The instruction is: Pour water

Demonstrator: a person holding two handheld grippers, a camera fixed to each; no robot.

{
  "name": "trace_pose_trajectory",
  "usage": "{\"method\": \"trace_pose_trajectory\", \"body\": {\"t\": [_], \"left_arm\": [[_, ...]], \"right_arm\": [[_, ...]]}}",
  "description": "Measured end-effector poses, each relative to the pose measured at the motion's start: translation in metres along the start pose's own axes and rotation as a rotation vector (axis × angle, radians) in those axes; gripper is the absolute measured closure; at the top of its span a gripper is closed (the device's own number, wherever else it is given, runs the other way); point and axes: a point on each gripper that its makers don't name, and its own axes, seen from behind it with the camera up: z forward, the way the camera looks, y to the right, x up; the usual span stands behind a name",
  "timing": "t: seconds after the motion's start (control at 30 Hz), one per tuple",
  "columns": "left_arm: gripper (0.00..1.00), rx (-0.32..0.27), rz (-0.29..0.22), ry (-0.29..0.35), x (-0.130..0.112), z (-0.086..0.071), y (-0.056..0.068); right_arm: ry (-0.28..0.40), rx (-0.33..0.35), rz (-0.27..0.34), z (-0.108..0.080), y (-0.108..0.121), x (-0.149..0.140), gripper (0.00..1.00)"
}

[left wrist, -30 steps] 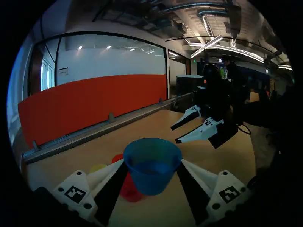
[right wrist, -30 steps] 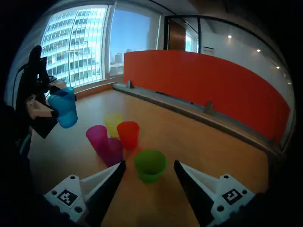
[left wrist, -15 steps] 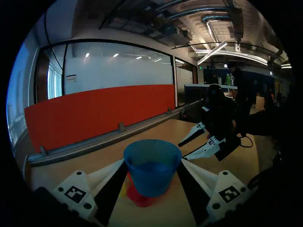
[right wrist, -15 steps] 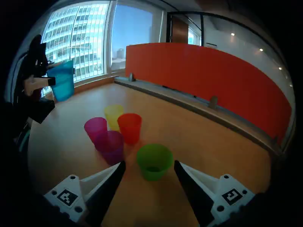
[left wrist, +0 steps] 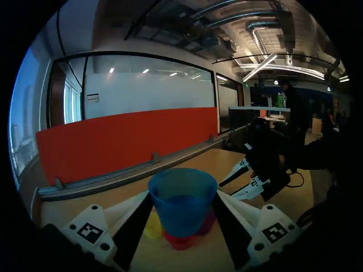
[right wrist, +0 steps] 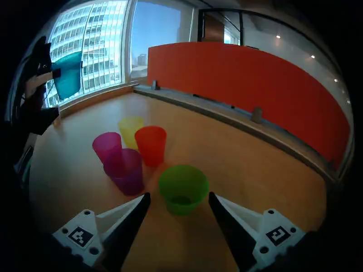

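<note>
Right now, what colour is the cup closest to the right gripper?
Green. The cup shows best in the right gripper view, just ahead of the right gripper.

So the surface here is a light wooden tabletop point(right wrist: 245, 154), pretty smooth and bare apart from a bunch of cups. Along its far edge runs a grey metal rail point(right wrist: 218, 113) with an orange partition panel point(right wrist: 254, 77) standing on it. Five translucent plastic cups sit upright on the wood, huddled together: a yellow cup point(right wrist: 130, 130) at the back, an orange-red cup point(right wrist: 150, 145) just beside it, a pink cup point(right wrist: 107, 147) on the window side, and a purple cup point(right wrist: 125, 171) right in front of the pink one (touching or not, can't tell). A green cup point(right wrist: 183, 188) stands slightly apart, nearest the camera.
</note>
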Motion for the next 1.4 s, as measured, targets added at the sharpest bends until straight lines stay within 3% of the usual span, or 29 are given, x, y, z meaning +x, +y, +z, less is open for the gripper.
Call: {"method": "trace_pose_trajectory", "body": {"t": [0.8, 1.2, 1.4], "left_arm": [[0.15, 0.088, -0.005, 0.014, 0.007, -0.016, -0.036], [0.15, 0.105, -0.002, 0.011, 0.002, -0.021, -0.043], [0.14, 0.112, -0.004, 0.008, 0.000, -0.021, -0.045]], "right_arm": [[-0.018, -0.021, 0.011, 0.040, 0.008, -0.003, 0.02], [0.004, -0.020, 0.017, 0.039, 0.008, -0.003, 0.07], [0.071, -0.014, 0.003, 0.025, 0.002, 0.015, 0.07]]}}
